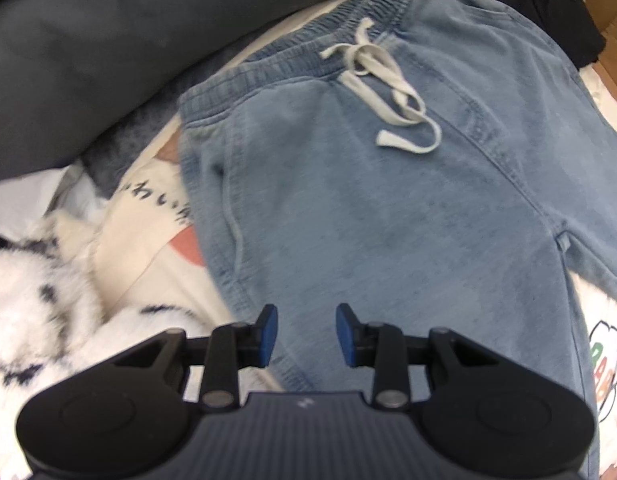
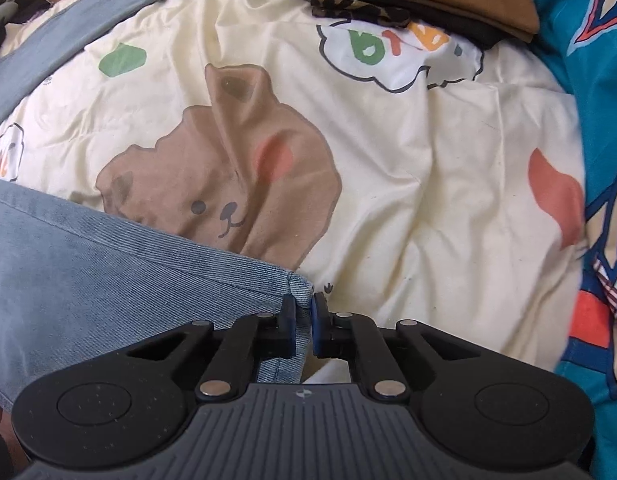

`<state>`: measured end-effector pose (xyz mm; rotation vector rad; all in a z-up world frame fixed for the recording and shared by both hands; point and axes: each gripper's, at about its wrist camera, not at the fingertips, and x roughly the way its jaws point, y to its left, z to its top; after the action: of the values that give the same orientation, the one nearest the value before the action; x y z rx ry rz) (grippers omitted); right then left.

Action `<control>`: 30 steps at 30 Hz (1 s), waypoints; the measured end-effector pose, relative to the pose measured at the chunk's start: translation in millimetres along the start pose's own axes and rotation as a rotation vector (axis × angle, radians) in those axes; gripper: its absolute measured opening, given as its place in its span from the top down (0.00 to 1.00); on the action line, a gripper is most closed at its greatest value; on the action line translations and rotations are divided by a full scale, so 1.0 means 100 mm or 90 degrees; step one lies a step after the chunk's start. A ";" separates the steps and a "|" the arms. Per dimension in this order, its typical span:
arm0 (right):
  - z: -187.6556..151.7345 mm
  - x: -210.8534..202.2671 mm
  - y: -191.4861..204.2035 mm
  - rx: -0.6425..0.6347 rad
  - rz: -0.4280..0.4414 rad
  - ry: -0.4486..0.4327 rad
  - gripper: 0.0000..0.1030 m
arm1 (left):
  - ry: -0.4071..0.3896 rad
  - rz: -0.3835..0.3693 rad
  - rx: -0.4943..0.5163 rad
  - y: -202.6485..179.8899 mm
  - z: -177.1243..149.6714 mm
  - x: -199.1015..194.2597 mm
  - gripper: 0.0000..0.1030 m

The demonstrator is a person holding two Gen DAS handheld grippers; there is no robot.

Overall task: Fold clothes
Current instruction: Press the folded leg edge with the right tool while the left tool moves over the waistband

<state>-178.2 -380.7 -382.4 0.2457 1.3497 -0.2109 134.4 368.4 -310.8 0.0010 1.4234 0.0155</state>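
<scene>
Jeans (image 1: 388,200) are spread flat on the cartoon bedsheet (image 2: 408,208), waistband and drawstring (image 1: 388,92) at the far end in the left wrist view. Right gripper (image 2: 304,330) is pinched tight on the corner of one leg hem (image 2: 298,284), with only a sliver of denim between the blue pads (image 2: 318,328). Left gripper (image 1: 306,334) hangs over the thigh area, jaws partly apart and nothing in them.

My worry is that corner bite (it looks really shallow), so once the leg gets lifted, the weight of the denim could drag it right out. Also, with the left one holding nothing, the whole pair may slide across the sheet instead of folding. The drawstring could bunch up inside the fold too.
</scene>
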 end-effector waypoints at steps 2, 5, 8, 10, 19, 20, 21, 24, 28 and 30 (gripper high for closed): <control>0.00 0.00 0.00 0.005 -0.011 0.005 0.97 | -0.006 -0.006 0.008 -0.08 0.04 0.04 0.67; -0.02 0.03 -0.09 0.038 -0.083 0.020 1.00 | -0.014 -0.020 0.016 -0.20 0.12 0.13 0.67; -0.09 0.05 -0.53 0.150 -0.099 0.032 1.00 | -0.013 -0.026 0.041 -0.36 0.18 0.26 0.67; -0.11 0.00 -0.61 0.161 -0.087 0.019 1.00 | -0.007 -0.023 0.051 -0.47 0.21 0.35 0.67; -0.02 -0.22 -0.46 0.147 -0.002 -0.037 1.00 | -0.019 -0.061 0.127 -1.09 0.18 0.30 0.67; 0.01 -0.22 -0.41 0.138 0.007 -0.039 1.00 | -0.022 -0.069 0.142 -1.17 0.15 0.27 0.68; 0.03 -0.22 -0.35 0.129 0.016 -0.041 1.00 | -0.024 -0.077 0.156 -1.24 0.12 0.24 0.68; 0.08 -0.20 -0.18 0.103 0.041 -0.044 1.00 | -0.029 -0.095 0.209 -1.43 -0.01 0.18 0.69; 0.05 -0.13 0.03 0.076 0.069 -0.037 0.99 | -0.038 -0.113 0.274 -1.67 -0.21 0.12 0.70; 0.01 -0.09 0.13 0.063 0.084 -0.031 0.99 | -0.039 -0.125 0.308 -1.77 -0.30 0.11 0.70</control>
<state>-174.9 -368.5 -372.3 0.4081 1.2715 -0.1724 108.0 191.4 -328.1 0.2591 1.3314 -0.4860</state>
